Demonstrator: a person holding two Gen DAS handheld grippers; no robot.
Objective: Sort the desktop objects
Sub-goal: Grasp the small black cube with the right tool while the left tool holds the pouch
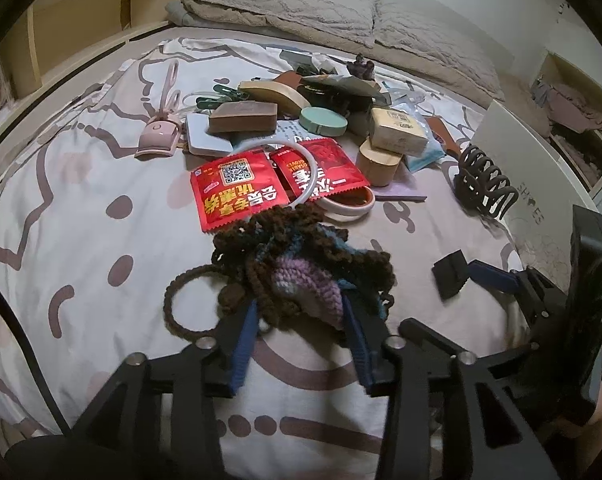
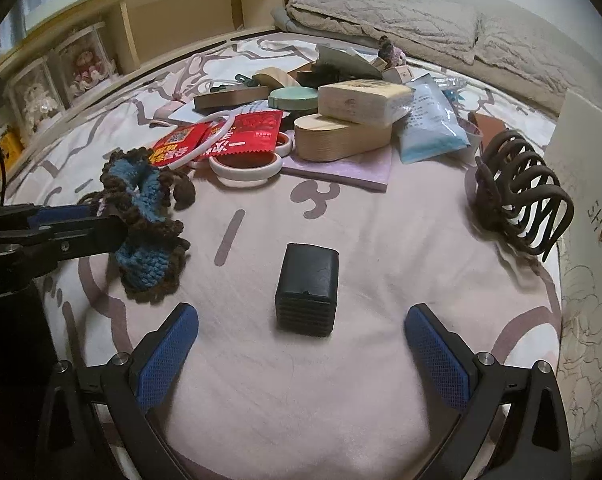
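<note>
**Crochet piece pinched, black box waiting**

The left gripper has its blue fingers closed on the brown, blue and purple crochet piece, just in front of the red packets on the bed. The right gripper hangs with fingers spread wide, holding nothing; a small black box stands between them, well in front of the red packets

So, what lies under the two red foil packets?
Under the red foil packets lie white plastic rings; another white ring crosses over them. The rest beneath is hidden.
</note>
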